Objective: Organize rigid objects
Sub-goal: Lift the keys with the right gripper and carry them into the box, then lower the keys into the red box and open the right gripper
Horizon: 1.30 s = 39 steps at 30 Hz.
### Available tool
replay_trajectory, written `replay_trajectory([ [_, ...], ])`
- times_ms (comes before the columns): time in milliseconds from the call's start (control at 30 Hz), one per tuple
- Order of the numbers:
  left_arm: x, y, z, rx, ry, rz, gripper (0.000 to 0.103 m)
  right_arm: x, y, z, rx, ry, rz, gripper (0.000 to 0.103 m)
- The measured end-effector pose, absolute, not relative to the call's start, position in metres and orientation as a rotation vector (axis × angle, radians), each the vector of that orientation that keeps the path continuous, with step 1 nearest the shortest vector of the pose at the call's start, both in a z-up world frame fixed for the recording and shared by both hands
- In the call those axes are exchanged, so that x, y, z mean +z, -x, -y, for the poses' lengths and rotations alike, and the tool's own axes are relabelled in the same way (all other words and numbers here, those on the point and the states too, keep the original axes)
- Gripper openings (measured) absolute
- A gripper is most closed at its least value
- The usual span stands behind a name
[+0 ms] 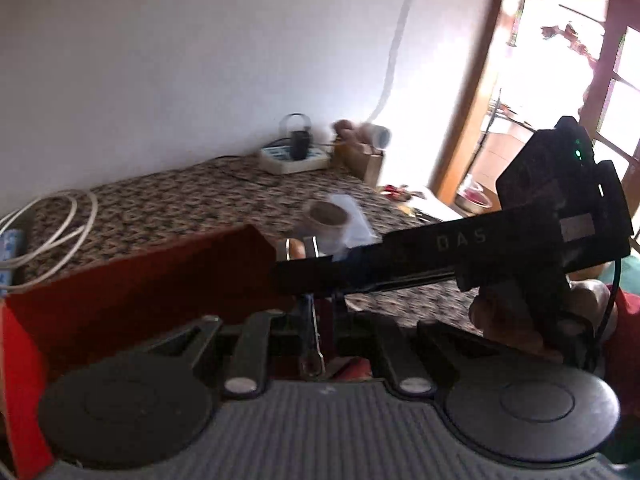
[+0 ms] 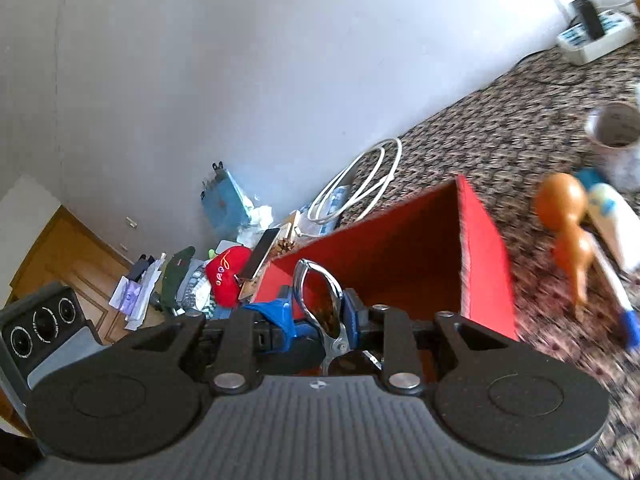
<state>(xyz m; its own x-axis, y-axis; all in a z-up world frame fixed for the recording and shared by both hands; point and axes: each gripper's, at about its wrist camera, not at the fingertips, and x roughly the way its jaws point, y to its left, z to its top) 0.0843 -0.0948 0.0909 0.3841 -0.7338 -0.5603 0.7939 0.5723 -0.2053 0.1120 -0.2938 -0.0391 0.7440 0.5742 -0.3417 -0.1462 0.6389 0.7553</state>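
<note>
Evidently mid-carry, the right gripper (image 2: 324,320) was clamped on metal tongs (image 2: 320,300) and the left gripper (image 1: 314,320) pinched a thin metal piece (image 1: 316,336) near the red box (image 2: 420,248), so lowering into it seemed next.

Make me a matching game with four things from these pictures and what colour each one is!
Things:
1. box
2. gourd-shaped toy
3. coiled cable
4. heart cushion

Colours:
A. white
B. red with yellow writing
C. orange
D. plain red

Pairs: 1-D, 2-C, 3-A, 4-B
</note>
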Motion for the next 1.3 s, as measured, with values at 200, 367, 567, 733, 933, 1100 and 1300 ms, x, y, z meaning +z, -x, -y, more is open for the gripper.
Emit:
replay_trajectory([
  [200, 0.071, -0.136, 0.084, -0.868, -0.139, -0.721, 0.004, -0.054, -0.178, 0.263, 0.454, -0.779, -0.731, 0.008],
  [367, 0.042, -0.17, 0.08, -0.776, -0.205, -0.824, 0.004, -0.065, -0.217, 0.228, 0.433, -0.707, -0.881, 0.007],
  [567, 0.021, -0.192, 0.062, -0.67, -0.211, -0.887, 0.005, -0.075, -0.238, 0.207, 0.376, -0.629, -0.948, 0.009],
  [733, 0.019, -0.194, 0.057, -0.602, -0.194, -0.897, 0.019, -0.084, -0.241, 0.211, 0.32, -0.61, -0.948, 0.01],
  [933, 0.013, -0.195, 0.064, -0.531, -0.251, -0.909, 0.038, -0.079, -0.237, 0.211, 0.284, -0.579, -0.899, 0.01],
  [1100, 0.013, -0.198, 0.063, -0.499, -0.251, -0.91, 0.048, -0.079, -0.234, 0.218, 0.23, -0.609, -0.869, 0.011],
  [1300, 0.017, -0.197, 0.057, -0.449, -0.203, -0.892, 0.049, -0.077, -0.225, 0.23, 0.192, -0.681, -0.794, 0.012],
])
